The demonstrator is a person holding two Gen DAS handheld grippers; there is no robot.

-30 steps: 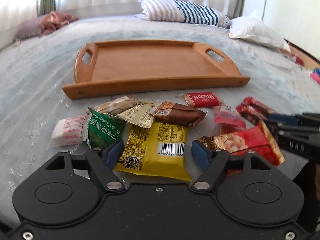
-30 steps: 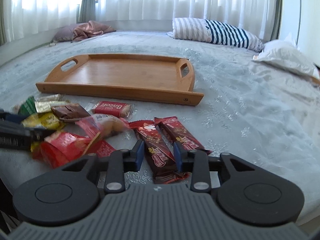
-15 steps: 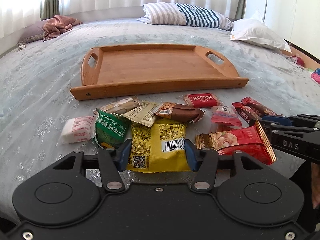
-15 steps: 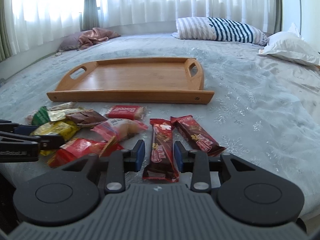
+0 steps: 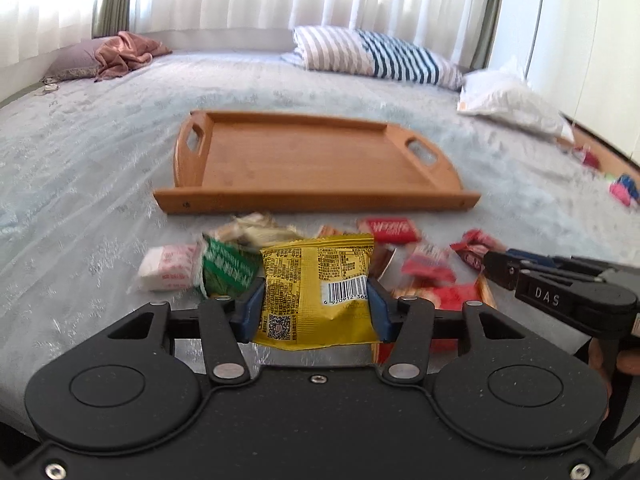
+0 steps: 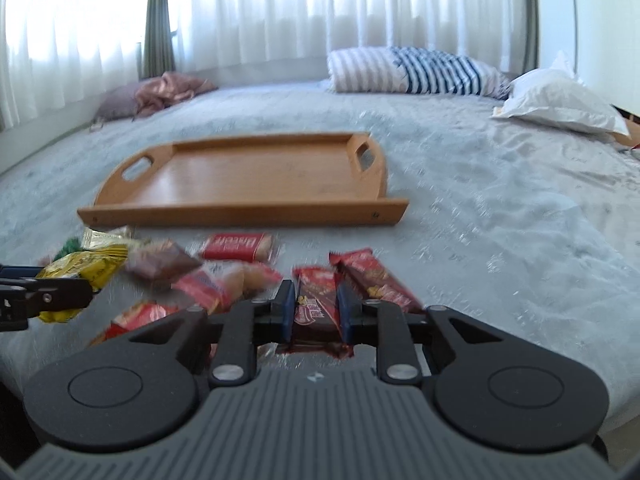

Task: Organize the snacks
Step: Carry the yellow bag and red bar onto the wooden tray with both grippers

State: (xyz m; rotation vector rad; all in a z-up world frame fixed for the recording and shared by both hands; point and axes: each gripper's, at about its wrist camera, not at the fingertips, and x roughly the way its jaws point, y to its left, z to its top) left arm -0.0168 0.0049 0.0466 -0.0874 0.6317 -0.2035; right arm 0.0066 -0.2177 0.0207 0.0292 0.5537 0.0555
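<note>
My left gripper (image 5: 315, 307) is clamped on the yellow snack bag (image 5: 316, 288), held upright, barcode facing me. My right gripper (image 6: 313, 311) pinches the dark red bar (image 6: 316, 304), whose long axis runs straight ahead toward the wooden tray (image 6: 240, 216). That tray lies directly beyond both, empty, long side facing me; I judge both loads go forward.

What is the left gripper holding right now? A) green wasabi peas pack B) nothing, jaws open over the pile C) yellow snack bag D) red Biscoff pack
C: in the left wrist view the left gripper has its blue pads pressed against both sides of the yellow snack bag, which stands raised above the other snacks.
</note>
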